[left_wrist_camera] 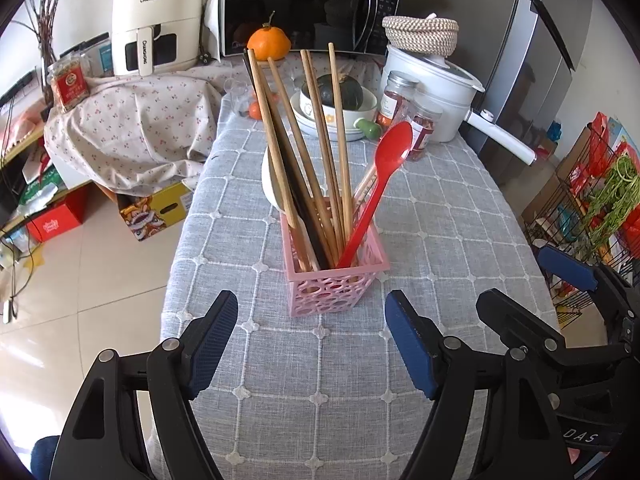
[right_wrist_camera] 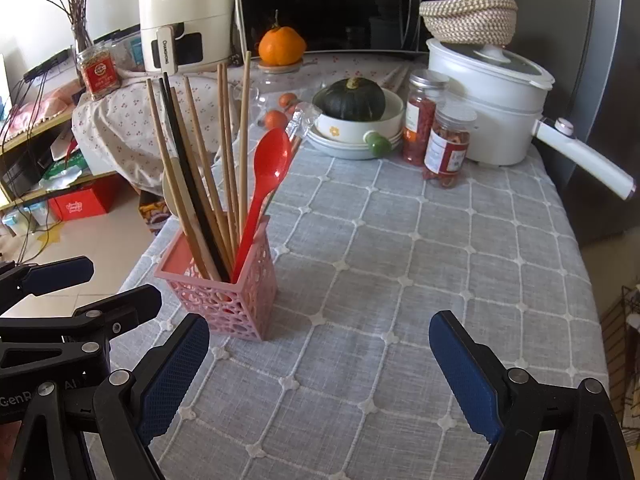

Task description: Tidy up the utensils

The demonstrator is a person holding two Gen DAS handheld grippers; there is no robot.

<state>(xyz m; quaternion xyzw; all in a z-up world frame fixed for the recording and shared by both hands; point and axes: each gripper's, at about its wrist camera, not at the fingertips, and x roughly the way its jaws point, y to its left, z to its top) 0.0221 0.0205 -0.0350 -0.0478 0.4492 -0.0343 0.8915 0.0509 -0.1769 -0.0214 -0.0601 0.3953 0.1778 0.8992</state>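
A pink perforated utensil holder (left_wrist_camera: 334, 280) (right_wrist_camera: 224, 292) stands upright on the grey checked tablecloth (left_wrist_camera: 440, 240) (right_wrist_camera: 420, 264). It holds several wooden chopsticks (left_wrist_camera: 316, 136) (right_wrist_camera: 224, 140), a black pair (left_wrist_camera: 298, 184) (right_wrist_camera: 188, 168), a red plastic spoon (left_wrist_camera: 384, 168) (right_wrist_camera: 266, 172) and a white spoon (left_wrist_camera: 270, 184). My left gripper (left_wrist_camera: 312, 340) is open and empty just in front of the holder. My right gripper (right_wrist_camera: 320, 368) is open and empty, to the right of the holder; it also shows in the left wrist view (left_wrist_camera: 528, 284).
At the back of the table stand a bowl with a green squash (right_wrist_camera: 354, 100), two jars (right_wrist_camera: 444, 140), a white pot (right_wrist_camera: 492, 96), a microwave (left_wrist_camera: 304, 4) and an orange (left_wrist_camera: 268, 42). The table's left edge drops to the floor (left_wrist_camera: 80, 272). A wire rack (left_wrist_camera: 592, 208) is on the right.
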